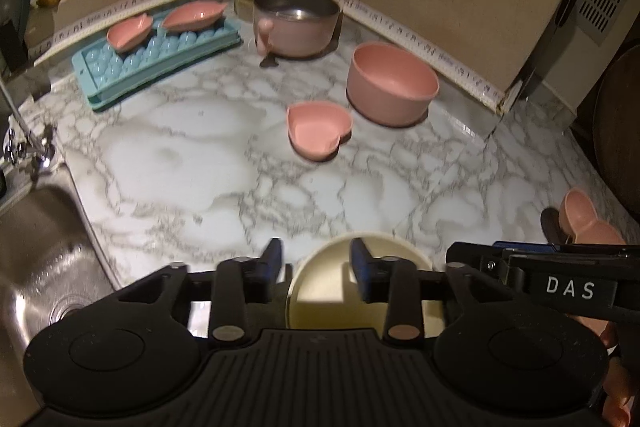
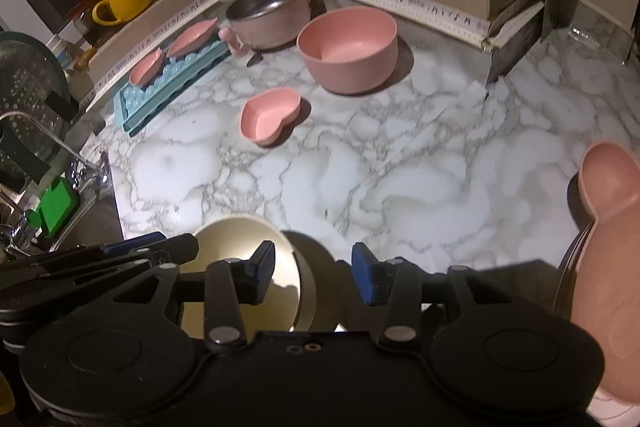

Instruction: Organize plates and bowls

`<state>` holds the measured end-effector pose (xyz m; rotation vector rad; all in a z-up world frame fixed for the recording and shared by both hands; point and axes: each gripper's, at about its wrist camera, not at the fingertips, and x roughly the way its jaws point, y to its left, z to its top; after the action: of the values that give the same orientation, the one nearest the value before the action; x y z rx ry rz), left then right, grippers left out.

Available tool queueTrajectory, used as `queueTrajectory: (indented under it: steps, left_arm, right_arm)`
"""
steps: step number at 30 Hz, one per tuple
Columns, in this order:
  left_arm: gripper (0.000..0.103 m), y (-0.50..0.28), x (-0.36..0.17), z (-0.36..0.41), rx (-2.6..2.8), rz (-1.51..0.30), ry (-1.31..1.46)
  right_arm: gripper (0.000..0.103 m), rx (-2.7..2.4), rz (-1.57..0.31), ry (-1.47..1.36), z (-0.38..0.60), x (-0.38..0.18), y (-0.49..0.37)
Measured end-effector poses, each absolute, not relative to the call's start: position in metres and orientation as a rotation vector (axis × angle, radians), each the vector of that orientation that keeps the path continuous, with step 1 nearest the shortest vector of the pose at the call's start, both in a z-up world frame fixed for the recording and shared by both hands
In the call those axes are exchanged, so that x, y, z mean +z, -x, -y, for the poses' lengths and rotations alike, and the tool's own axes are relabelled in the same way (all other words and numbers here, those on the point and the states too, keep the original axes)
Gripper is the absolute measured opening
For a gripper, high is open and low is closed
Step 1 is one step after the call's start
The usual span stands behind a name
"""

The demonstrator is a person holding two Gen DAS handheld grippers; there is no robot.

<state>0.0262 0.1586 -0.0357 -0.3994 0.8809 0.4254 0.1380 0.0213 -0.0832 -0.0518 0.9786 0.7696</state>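
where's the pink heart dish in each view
Left wrist view: the heart dish sits right of centre on the marble counter, just below-left of the big pink bowl.
Right wrist view: the heart dish lies left of centre, below-left of the same big pink bowl.
Shared landmark: the blue ice tray, to the dish's left.

Marble-pattern countertop (image 1: 192, 155): round pink plastic bowl (image 1: 390, 85); heart-shaped pink dish (image 1: 319, 129) just beside it; pink steel-lined pot (image 1: 296, 23); two leaf-shaped pink dishes (image 1: 168, 25) on a blue ice-cube tray (image 1: 132, 73). Cream round bowl (image 1: 328, 283) under the left gripper (image 1: 316, 259), jaws apart.
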Motion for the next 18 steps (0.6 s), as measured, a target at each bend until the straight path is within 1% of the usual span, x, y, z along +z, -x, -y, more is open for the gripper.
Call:
queueTrajectory:
  steps: [2,6,7,9,11,13,14,17,18]
  left_arm:
    - [0.055,-0.031,-0.030,-0.161,0.434,-0.855,0.389]
    - [0.056,-0.045,-0.022,-0.166,0.437,-0.831,0.372]
    - [0.056,-0.049,-0.020,-0.167,0.438,-0.824,0.366]
    - [0.065,-0.056,-0.016,-0.169,0.439,-0.807,0.358]
    - [0.070,-0.064,-0.013,-0.172,0.441,-0.786,0.351]
    - [0.070,-0.073,-0.010,-0.173,0.433,-0.774,0.345]
    - [0.070,-0.078,-0.009,-0.174,0.429,-0.771,0.342]
    - [0.070,-0.091,-0.008,-0.176,0.428,-0.761,0.337]
    - [0.072,-0.096,-0.008,-0.178,0.429,-0.759,0.339]
  right_arm:
    - [0.048,0.767,-0.966,0.053,-0.021,-0.080,-0.142]
    - [0.057,0.758,-0.937,0.056,-0.020,-0.072,-0.151]
    - [0.058,0.757,-0.931,0.056,-0.020,-0.069,-0.154]
    - [0.063,0.752,-0.919,0.057,-0.019,-0.066,-0.161]
    - [0.068,0.747,-0.905,0.055,-0.019,-0.063,-0.168]
    - [0.074,0.742,-0.898,0.057,-0.019,-0.061,-0.175]
    - [0.080,0.739,-0.893,0.058,-0.019,-0.060,-0.179]
    - [0.085,0.735,-0.878,0.066,-0.021,-0.057,-0.191]
    - [0.090,0.733,-0.873,0.070,-0.021,-0.056,-0.194]
